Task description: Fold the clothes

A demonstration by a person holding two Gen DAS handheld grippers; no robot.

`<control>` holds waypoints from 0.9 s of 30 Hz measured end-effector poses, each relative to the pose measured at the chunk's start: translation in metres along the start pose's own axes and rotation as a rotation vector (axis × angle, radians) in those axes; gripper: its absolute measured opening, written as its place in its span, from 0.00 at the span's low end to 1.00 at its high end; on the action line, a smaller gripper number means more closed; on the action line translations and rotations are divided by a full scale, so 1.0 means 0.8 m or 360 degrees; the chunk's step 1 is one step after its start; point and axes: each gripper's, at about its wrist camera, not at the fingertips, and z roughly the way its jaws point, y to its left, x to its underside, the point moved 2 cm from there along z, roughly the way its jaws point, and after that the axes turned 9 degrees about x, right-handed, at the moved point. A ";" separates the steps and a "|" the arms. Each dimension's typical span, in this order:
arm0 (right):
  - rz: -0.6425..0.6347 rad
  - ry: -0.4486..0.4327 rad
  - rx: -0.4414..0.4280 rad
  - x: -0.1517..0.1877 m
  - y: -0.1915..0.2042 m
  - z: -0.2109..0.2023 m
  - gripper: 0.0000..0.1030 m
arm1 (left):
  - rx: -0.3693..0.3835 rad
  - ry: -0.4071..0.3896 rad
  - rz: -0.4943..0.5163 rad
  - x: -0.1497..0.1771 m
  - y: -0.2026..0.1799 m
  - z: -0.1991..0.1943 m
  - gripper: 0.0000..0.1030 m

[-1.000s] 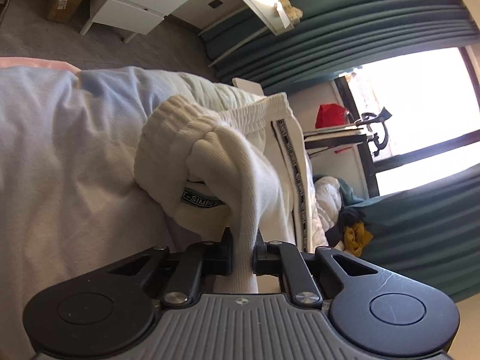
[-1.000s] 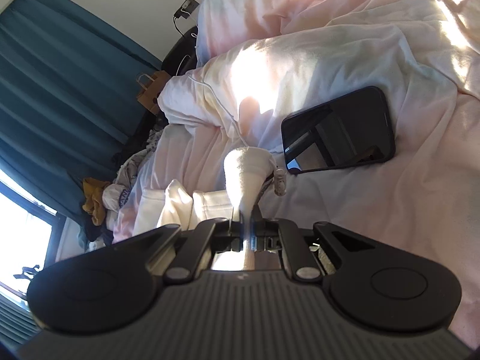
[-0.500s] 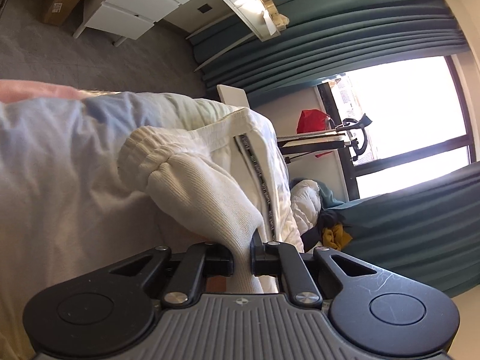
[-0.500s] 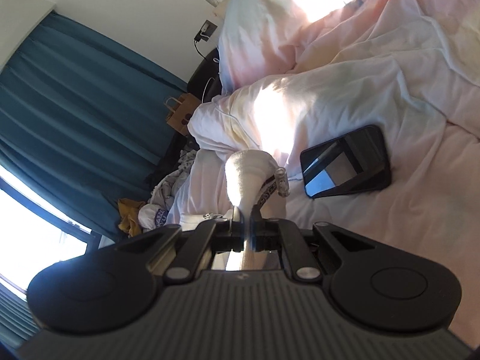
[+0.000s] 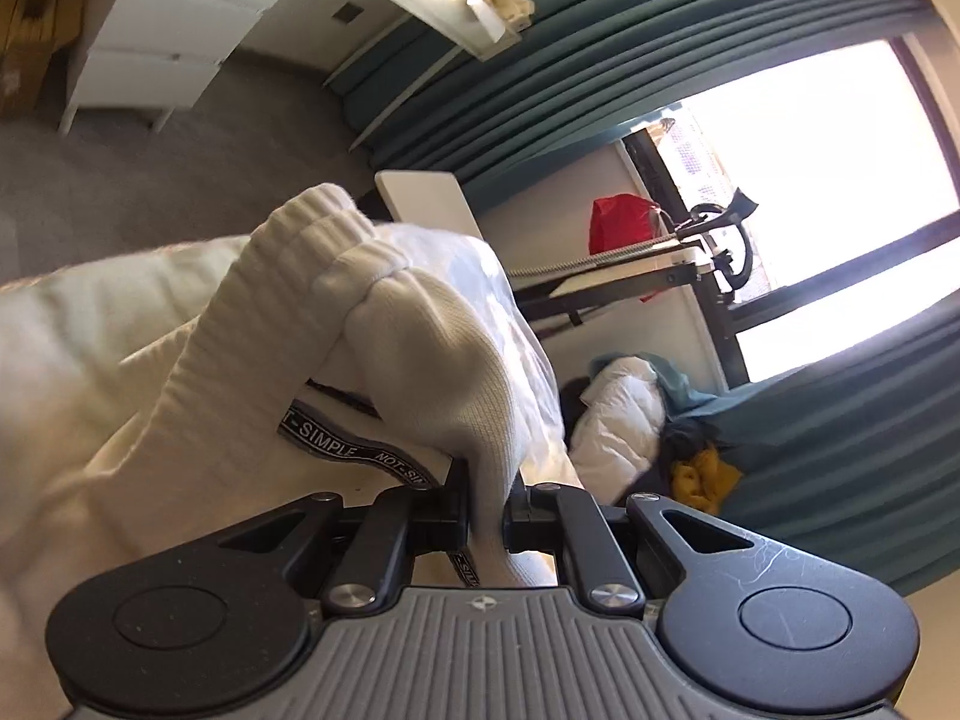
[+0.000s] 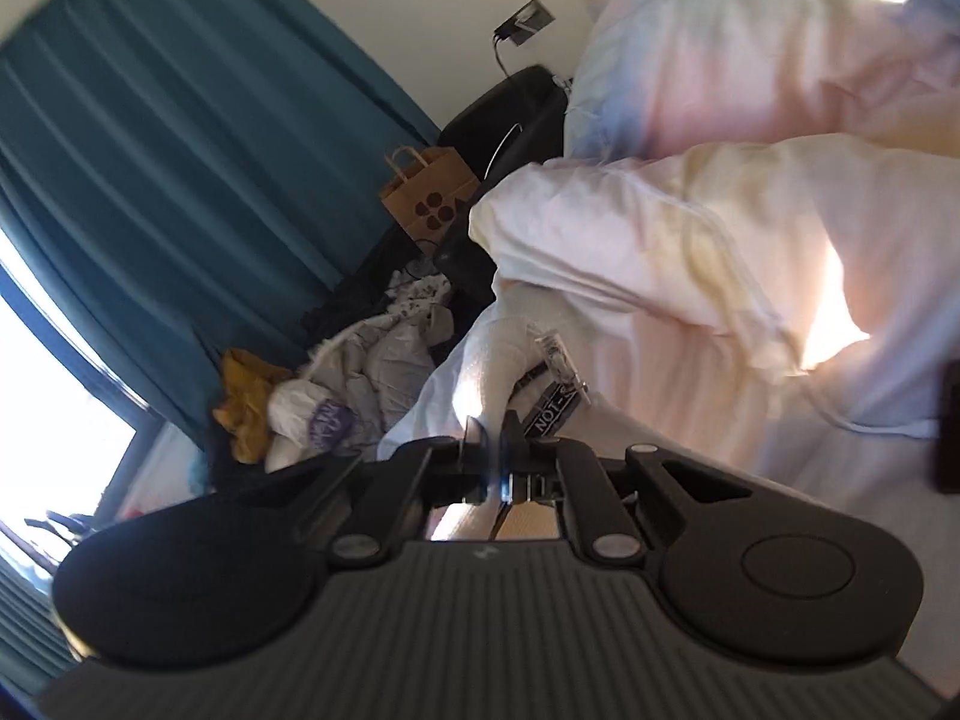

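White trousers [image 5: 384, 360] hang bunched straight ahead of both my grippers: left gripper [image 5: 485, 510] clamped on the ribbed cuff, right gripper [image 6: 493, 456] pinching another edge (blurred, probably the waistband), so the garment's length stretches between them above the bed [image 6: 690, 408].

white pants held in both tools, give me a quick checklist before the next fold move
1. Left tool shut on the white pants: ok.
2. Right tool shut on the pants' ribbed edge: ok.
3. Black lettered tape free of the pads: cannot tell; it runs close beside both.
4. Phone clear of the landing spot: cannot tell, only its edge shows.
5. Duvet flat enough to lay on: not ok, it is bunched.
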 end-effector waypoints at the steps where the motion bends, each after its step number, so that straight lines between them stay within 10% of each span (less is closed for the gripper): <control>1: -0.0044 -0.0008 0.0022 0.008 0.015 0.022 0.07 | -0.0037 0.0009 0.0008 0.000 0.002 0.026 0.10; 12: -0.0380 -0.0002 0.0122 0.089 0.049 0.169 0.07 | -0.0147 0.0145 0.0133 0.004 0.035 0.177 0.16; 16: -0.0474 -0.0004 0.0089 0.085 0.056 0.160 0.10 | -0.0131 0.0154 0.0326 0.007 0.022 0.162 0.20; 23: -0.0372 0.0050 -0.0085 0.054 0.042 0.093 0.23 | -0.0022 0.0018 0.0608 0.045 -0.029 0.072 0.58; 27: -0.0228 0.0079 -0.0177 0.048 0.004 0.035 0.46 | 0.0032 -0.0017 0.0623 0.083 -0.031 0.013 0.75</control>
